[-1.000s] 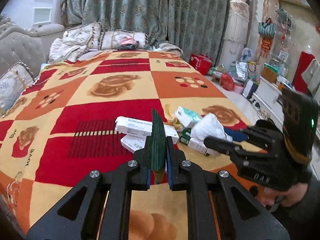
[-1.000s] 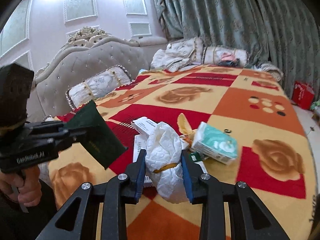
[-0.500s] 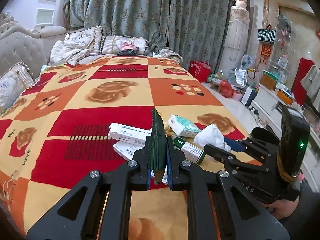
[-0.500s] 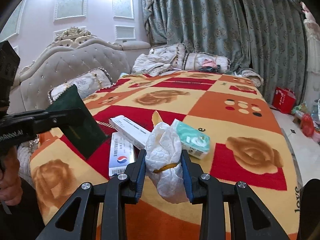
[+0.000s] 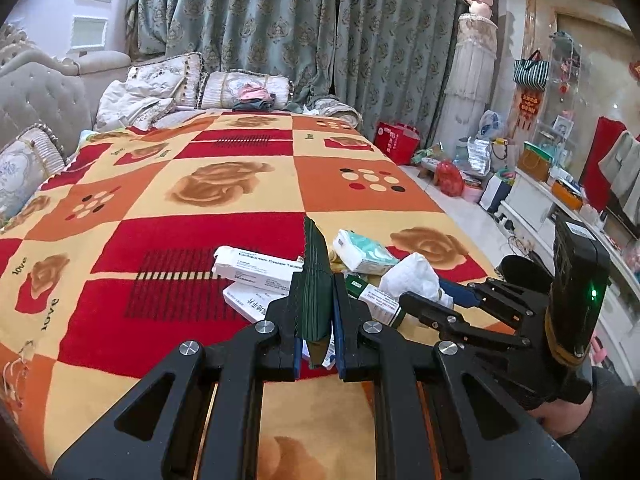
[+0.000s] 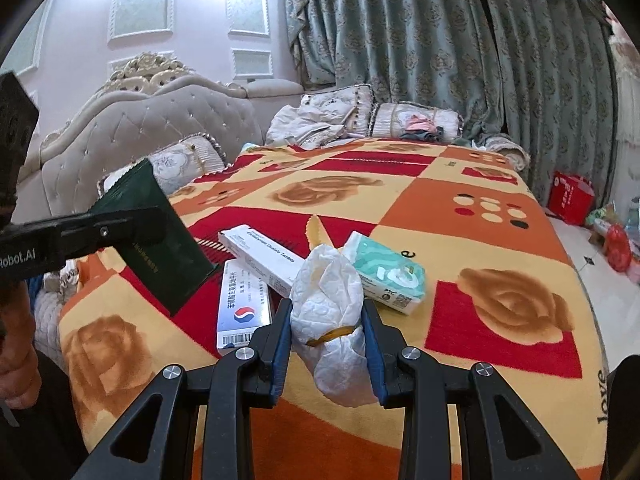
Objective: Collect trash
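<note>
Red-orange patchwork blanket under boxes, grey-green curtains behind.

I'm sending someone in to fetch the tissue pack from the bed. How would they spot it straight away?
Go to the bed with the red, orange and yellow checked blanket. Near its foot lies a small pile of litter, and the tissue pack is on the pile's curtain side. It is the only soft, mint-green and white wrapped packet; the white medicine boxes beside it are stiff, long cartons.
</note>
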The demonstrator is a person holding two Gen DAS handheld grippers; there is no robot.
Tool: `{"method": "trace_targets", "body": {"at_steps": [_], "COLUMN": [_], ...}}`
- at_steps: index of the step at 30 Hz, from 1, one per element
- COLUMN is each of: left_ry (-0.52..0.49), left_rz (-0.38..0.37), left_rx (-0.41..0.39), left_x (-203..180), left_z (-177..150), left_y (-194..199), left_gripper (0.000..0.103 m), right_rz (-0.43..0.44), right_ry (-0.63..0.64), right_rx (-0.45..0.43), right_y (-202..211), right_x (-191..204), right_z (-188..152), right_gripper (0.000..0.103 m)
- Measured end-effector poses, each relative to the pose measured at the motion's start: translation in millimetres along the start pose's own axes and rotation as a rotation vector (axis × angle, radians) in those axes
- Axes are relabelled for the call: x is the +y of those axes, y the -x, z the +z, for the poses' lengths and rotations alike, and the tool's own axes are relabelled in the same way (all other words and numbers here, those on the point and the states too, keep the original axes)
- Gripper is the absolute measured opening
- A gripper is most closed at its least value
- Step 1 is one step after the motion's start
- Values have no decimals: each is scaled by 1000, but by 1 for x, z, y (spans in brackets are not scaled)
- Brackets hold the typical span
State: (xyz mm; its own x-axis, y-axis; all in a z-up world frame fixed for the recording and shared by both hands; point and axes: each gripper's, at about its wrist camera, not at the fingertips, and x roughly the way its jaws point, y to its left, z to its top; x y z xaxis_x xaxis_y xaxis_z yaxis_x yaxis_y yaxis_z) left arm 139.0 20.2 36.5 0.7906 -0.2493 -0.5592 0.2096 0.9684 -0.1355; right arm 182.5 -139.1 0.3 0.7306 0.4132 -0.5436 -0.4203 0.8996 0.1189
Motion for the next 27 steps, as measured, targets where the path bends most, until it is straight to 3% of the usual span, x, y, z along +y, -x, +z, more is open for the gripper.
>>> {"method": "trace_targets", "body": {"at_steps": [27], "left_ry": [-9], "left_rz": [-4], "left_rx": [-1], "left_x": [-2], "left_z": [2], "left_y": [1], "left_gripper": [10], "right_rz": [-9], "right_ry": [11], "right_rx": [0], "right_y": [-1], "right_x": [1], "right_z": [-1], "right_gripper": [32]}}
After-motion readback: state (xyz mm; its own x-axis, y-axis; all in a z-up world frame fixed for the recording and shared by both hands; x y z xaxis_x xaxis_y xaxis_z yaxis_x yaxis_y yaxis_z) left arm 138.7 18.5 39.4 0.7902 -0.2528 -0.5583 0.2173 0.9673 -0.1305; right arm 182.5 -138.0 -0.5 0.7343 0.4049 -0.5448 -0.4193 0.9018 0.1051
